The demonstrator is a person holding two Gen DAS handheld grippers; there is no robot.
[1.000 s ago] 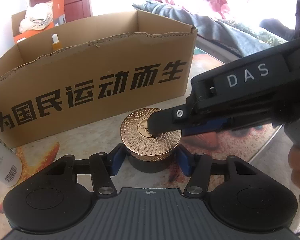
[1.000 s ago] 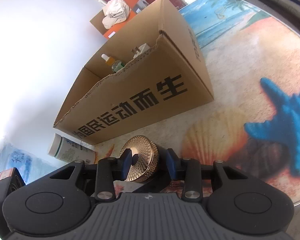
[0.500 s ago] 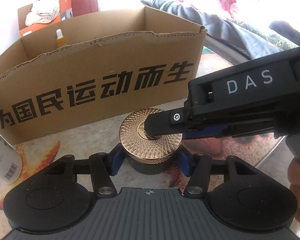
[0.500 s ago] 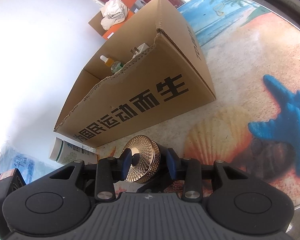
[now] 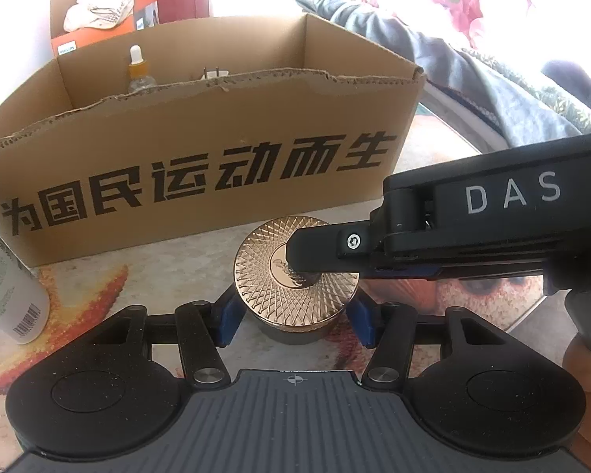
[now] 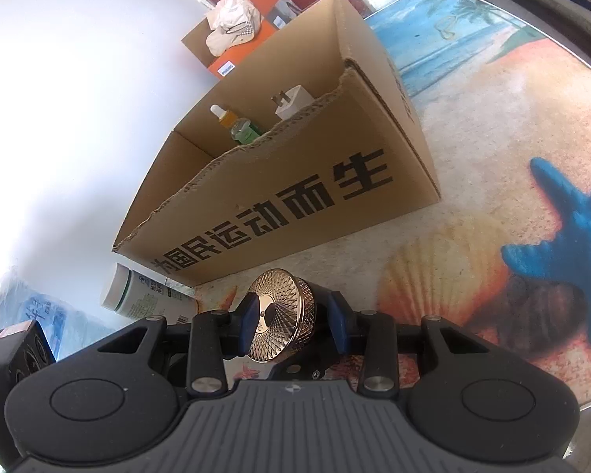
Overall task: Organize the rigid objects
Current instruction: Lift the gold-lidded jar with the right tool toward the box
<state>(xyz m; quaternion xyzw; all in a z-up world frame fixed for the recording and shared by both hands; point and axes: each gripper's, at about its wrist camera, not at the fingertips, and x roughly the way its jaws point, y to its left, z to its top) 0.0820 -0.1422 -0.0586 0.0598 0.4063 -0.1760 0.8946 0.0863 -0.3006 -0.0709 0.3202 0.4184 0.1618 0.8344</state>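
The round jar with a gold patterned lid (image 5: pixel 295 276) was placed on the surface (image 5: pixel 169 268), just in front of the cardboard box (image 5: pixel 201 157). It was grasped at its dark base by the left hand-held gripper (image 5: pixel 293 317) from 6 o'clock. The right hand-held gripper (image 6: pixel 291 325), reaching in from 3 o'clock, was clenched on the jar, one finger lying across the lid.

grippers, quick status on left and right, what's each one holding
Left gripper: closed on the dark base of the gold-lidded jar.
Right gripper: closed top and bottom on the same jar.
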